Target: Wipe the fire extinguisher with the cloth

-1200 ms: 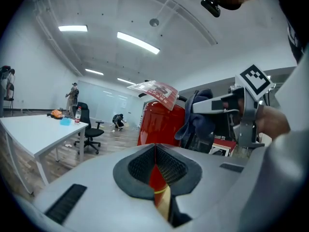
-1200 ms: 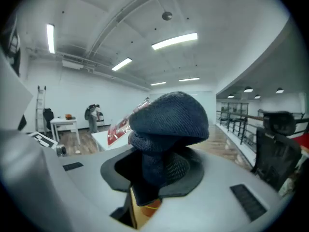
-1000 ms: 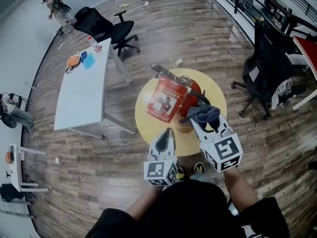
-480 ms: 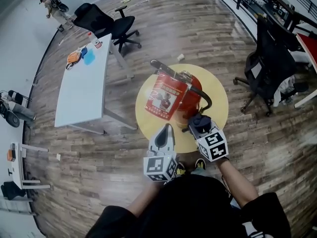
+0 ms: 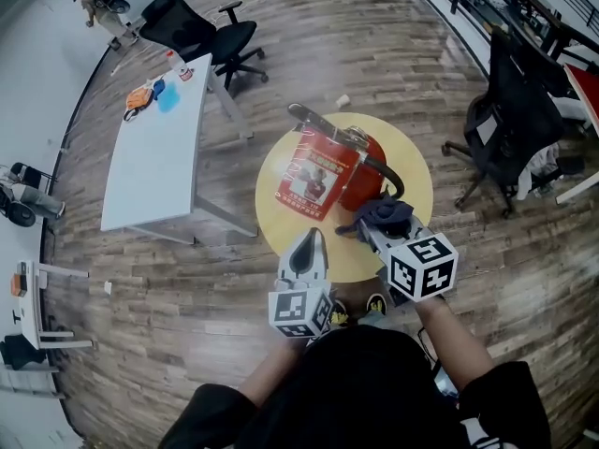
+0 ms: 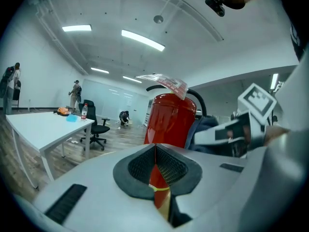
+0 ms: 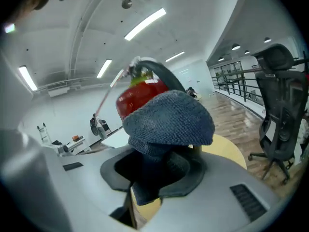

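Wood plank floor (image 5: 187, 288), long white table (image 5: 150, 166), black office chair (image 5: 201, 31), round yellow table (image 5: 271, 215), ceiling strip lights (image 6: 142, 40)

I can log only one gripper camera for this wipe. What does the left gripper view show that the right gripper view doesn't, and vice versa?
Only the left gripper view: the left gripper, fingers together on nothing, and the right gripper seen from outside with its marker cube.

Only the right gripper view: that gripper's fingers clamped on the blue-grey cloth, plus a black chair by a railing.

Both: the red fire extinguisher, upright just ahead.
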Tool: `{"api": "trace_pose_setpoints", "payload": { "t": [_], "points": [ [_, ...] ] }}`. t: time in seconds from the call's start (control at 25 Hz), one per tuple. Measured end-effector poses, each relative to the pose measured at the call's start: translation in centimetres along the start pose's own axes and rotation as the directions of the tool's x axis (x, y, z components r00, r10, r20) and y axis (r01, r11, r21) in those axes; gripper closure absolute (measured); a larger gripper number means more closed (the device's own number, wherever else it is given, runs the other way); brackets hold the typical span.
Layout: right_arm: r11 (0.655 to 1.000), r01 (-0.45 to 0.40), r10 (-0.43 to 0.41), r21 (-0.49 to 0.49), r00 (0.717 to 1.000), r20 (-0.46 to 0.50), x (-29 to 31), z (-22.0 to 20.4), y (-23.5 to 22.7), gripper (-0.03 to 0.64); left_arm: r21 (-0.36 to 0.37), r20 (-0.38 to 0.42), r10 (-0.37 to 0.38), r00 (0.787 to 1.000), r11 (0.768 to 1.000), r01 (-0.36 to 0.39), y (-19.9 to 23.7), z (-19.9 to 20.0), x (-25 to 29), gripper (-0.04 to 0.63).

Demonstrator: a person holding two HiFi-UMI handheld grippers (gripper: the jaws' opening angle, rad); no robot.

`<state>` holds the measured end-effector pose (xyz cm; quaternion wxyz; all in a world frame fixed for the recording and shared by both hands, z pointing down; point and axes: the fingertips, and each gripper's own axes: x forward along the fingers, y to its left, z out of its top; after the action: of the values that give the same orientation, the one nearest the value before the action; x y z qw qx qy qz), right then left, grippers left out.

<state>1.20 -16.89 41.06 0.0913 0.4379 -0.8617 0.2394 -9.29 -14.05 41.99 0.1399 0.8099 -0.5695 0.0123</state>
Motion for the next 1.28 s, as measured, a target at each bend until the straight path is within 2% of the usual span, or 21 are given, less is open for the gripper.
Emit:
{"api": "trace_pose_setpoints", "payload": {
  "t": [0.12,0.24,0.36,0.4,0.48,0.56,0.64,0.76,0.84,0.92,1.0,1.08,1.2,1.28],
  "points": [
    [0.999,0.048,-0.049,-0.022,0.997,-0.058,2.2,-5.1,-2.4,0.508,0.004,-0.008,0.0,1.0,1.0,0.0,0.0,-0.3,-0.4,0.572],
    [0.994,0.089,-0.098,-0.062,0.981,-0.165,4.9,-10.9,-4.6,0.508,0.005,-0.018,0.003,1.0,1.0,-0.003,0.1,-0.7,-0.8,0.572],
    [0.989,0.095,-0.111,-0.115,0.983,-0.143,6.3,-14.1,-5.9,0.5,0.002,-0.035,0.01,0.999,1.0,-0.01,0.4,-1.2,-1.4,0.572],
    [0.987,0.097,-0.118,-0.129,0.979,-0.165,6.7,-15.3,-6.5,0.5,0.0,-0.04,0.013,0.999,1.0,-0.013,0.5,-1.4,-1.6,0.572],
    [0.987,0.107,-0.136,-0.119,0.953,-0.27,8.1,-18.7,-8.1,0.5,-0.004,-0.05,0.02,0.999,1.0,-0.021,0.8,-1.7,-1.8,0.572],
    [0.99,0.099,-0.128,-0.103,0.933,-0.335,9.5,-21.4,-9.2,0.5,-0.004,-0.059,0.034,0.998,0.999,-0.034,1.1,-1.8,-2.3,0.572],
    [0.99,0.098,-0.126,-0.097,0.927,-0.354,10.2,-23.2,-9.9,0.5,-0.002,-0.061,0.053,0.997,0.999,-0.053,1.7,-1.9,-2.8,0.572],
    [0.99,0.139,-0.139,-0.025,0.921,-0.363,10.6,-24.4,-9.6,0.5,-0.008,-0.064,0.084,0.994,0.996,-0.085,2.7,-2.2,-3.3,0.572],
    [0.985,0.172,-0.153,0.017,0.917,-0.369,10.9,-24.6,-8.6,0.5,-0.014,-0.064,0.101,0.993,0.995,-0.102,3.3,-2.5,-3.6,0.572],
    [0.982,0.162,-0.119,0.102,0.935,-0.334,10.8,-23.6,-6.8,0.502,-0.018,-0.061,0.111,0.992,0.994,-0.112,3.7,-2.6,-3.8,0.572],
    [0.977,0.099,-0.046,0.191,0.962,-0.268,10.6,-21.1,-4.1,0.502,-0.02,-0.057,0.115,0.992,0.993,-0.116,4.1,-2.5,-4.0,0.572],
    [0.964,0.049,0.01,0.261,0.976,-0.22,9.9,-17.7,-1.8,0.502,-0.022,-0.05,0.118,0.992,0.993,-0.119,4.4,-2.3,-4.1,0.572],
    [0.916,-0.044,0.112,0.4,0.982,-0.15,7.8,-11.8,1.1,0.502,-0.032,-0.032,0.12,0.992,0.992,-0.121,4.4,-1.8,-4.2,0.572],
    [0.883,-0.139,0.193,0.448,0.978,-0.076,5.8,-6.8,3.2,0.502,-0.04,-0.015,0.114,0.993,0.993,-0.115,4.1,-1.4,-4.2,0.572]
  ]
}}
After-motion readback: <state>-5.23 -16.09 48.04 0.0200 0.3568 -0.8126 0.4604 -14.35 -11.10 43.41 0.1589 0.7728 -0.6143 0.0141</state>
